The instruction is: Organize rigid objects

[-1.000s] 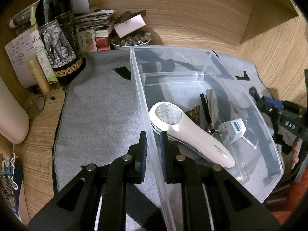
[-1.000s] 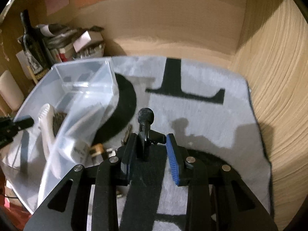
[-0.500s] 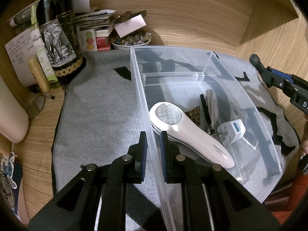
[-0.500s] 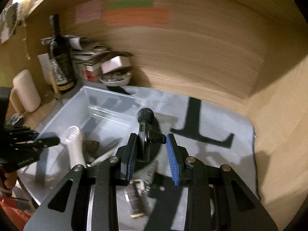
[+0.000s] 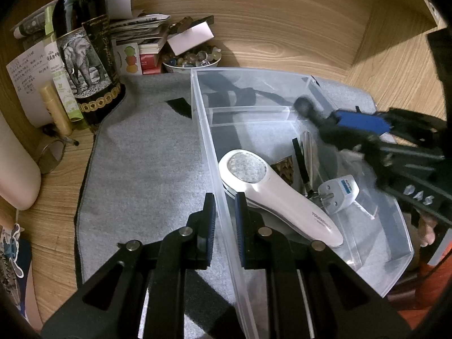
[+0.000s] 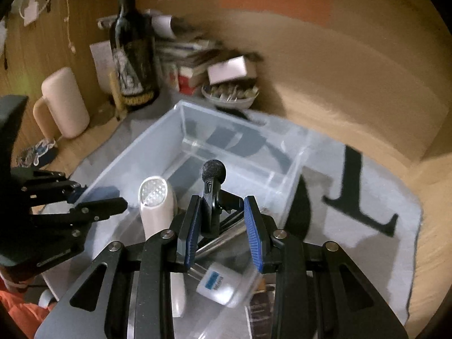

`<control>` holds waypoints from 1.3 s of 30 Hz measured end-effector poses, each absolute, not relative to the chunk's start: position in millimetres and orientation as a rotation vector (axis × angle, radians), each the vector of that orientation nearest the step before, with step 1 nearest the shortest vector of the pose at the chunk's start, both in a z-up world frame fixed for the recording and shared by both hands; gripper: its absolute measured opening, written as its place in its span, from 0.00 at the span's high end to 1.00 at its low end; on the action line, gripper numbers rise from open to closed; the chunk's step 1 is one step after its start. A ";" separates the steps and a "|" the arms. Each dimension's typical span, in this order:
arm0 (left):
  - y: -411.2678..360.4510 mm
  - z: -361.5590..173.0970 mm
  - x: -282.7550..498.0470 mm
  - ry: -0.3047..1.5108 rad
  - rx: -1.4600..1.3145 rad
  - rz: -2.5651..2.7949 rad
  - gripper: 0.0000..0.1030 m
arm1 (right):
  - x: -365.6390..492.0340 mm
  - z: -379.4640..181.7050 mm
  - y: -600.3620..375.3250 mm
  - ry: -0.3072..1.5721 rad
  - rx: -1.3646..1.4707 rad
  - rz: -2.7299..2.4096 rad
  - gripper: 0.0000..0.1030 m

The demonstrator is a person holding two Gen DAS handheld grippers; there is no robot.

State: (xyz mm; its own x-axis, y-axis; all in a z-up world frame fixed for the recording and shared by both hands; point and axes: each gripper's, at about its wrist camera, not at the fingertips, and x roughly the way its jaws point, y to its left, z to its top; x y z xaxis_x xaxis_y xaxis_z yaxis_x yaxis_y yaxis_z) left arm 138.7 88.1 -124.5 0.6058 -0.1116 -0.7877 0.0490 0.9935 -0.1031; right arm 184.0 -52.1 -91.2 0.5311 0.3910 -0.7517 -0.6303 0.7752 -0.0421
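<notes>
A clear plastic bin (image 5: 202,130) stands on a grey mat (image 5: 141,155). My left gripper (image 5: 224,220) is shut on the bin's left wall, one finger on each side. Inside the bin lie a white handheld device (image 5: 271,195), a white plug adapter (image 5: 337,193), a metal tool (image 5: 306,152) and a small brown piece (image 5: 284,168). My right gripper (image 6: 223,220) is shut on a small black clip microphone (image 6: 212,189) with a foam head. It hangs above the bin's right half, where the microphone (image 5: 305,106) shows blurred in the left wrist view.
A dark wine bottle (image 5: 84,56), a stack of papers and boxes (image 5: 141,36) and a bowl of stones (image 5: 192,59) crowd the back left corner. A cream cylinder (image 6: 63,104) stands left. Wooden walls close the back and right. A dark flat item (image 6: 261,306) lies beside the bin.
My right gripper has carried the microphone leftward from above the mat to above the bin, rolling a little. The left gripper has kept its hold on the bin wall.
</notes>
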 end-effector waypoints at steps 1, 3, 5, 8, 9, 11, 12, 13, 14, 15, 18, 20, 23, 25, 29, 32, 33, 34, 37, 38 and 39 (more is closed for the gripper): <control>88.1 -124.5 138.7 0.915 -0.074 -0.093 0.87 | 187.0 -95.1 -49.8 0.824 -0.324 0.632 0.73; 88.2 -124.5 138.7 0.916 -0.073 -0.093 0.87 | 188.5 -98.7 -48.5 0.842 -0.319 0.636 0.73; 88.1 -124.5 138.7 0.916 -0.073 -0.093 0.87 | 187.7 -100.3 -46.9 0.849 -0.325 0.644 0.73; 88.2 -124.5 138.7 0.916 -0.072 -0.092 0.87 | 183.8 -97.3 -48.1 0.840 -0.331 0.650 0.67; 88.2 -124.5 138.8 0.916 -0.072 -0.092 0.87 | 182.3 -95.3 -49.1 0.832 -0.330 0.648 0.63; 88.1 -124.6 138.8 0.916 -0.073 -0.093 0.87 | 179.6 -89.6 -52.3 0.809 -0.322 0.640 0.61; 88.0 -124.6 138.8 0.916 -0.072 -0.093 0.87 | 179.0 -87.0 -54.0 0.801 -0.318 0.638 0.60; 88.0 -124.5 138.8 0.916 -0.072 -0.092 0.87 | 177.1 -83.3 -57.5 0.790 -0.311 0.634 0.59; 88.1 -124.6 138.8 0.916 -0.072 -0.092 0.87 | 176.6 -80.7 -59.9 0.781 -0.307 0.629 0.58; 88.0 -124.6 138.8 0.916 -0.072 -0.092 0.87 | 175.5 -77.7 -62.8 0.771 -0.304 0.620 0.57; 88.1 -124.5 138.9 0.916 -0.073 -0.092 0.87 | 171.8 -68.8 -72.2 0.743 -0.295 0.597 0.55; 88.0 -124.6 138.8 0.916 -0.072 -0.092 0.87 | 169.1 -62.5 -81.2 0.722 -0.291 0.575 0.55; 87.7 -124.6 138.8 0.917 -0.072 -0.093 0.87 | 167.0 -55.2 -95.3 0.701 -0.284 0.535 0.55; 87.6 -124.6 138.8 0.916 -0.072 -0.092 0.87 | 165.4 -51.7 -105.8 0.692 -0.278 0.505 0.54; 87.5 -124.7 138.9 0.916 -0.070 -0.092 0.87 | 164.0 -50.8 -126.8 0.698 -0.263 0.443 0.54; 87.6 -124.7 138.8 0.916 -0.071 -0.092 0.87 | 164.0 -57.8 -138.0 0.727 -0.254 0.409 0.54; 87.6 -124.6 138.9 0.916 -0.071 -0.092 0.87 | 164.5 -62.7 -141.3 0.743 -0.253 0.398 0.54; 87.5 -124.6 138.8 0.916 -0.071 -0.092 0.87 | 164.8 -66.7 -143.6 0.756 -0.251 0.391 0.54; 87.5 -124.6 138.9 0.916 -0.070 -0.092 0.87 | 168.3 -83.1 -149.6 0.811 -0.238 0.376 0.54; 87.6 -124.6 138.9 0.916 -0.070 -0.092 0.87 | 169.4 -90.0 -151.1 0.831 -0.234 0.372 0.54; 87.5 -124.6 138.9 0.917 -0.071 -0.092 0.87 | 169.7 -95.5 -153.2 0.848 -0.231 0.369 0.54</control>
State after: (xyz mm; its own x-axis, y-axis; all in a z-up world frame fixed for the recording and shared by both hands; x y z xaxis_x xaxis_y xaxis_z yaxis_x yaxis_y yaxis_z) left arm 138.9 87.5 -124.6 0.6049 -0.1097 -0.7887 0.0495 0.9937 -0.1003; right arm 169.7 -153.2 -95.5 0.6033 0.2251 -0.7651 -0.4064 0.9122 -0.0521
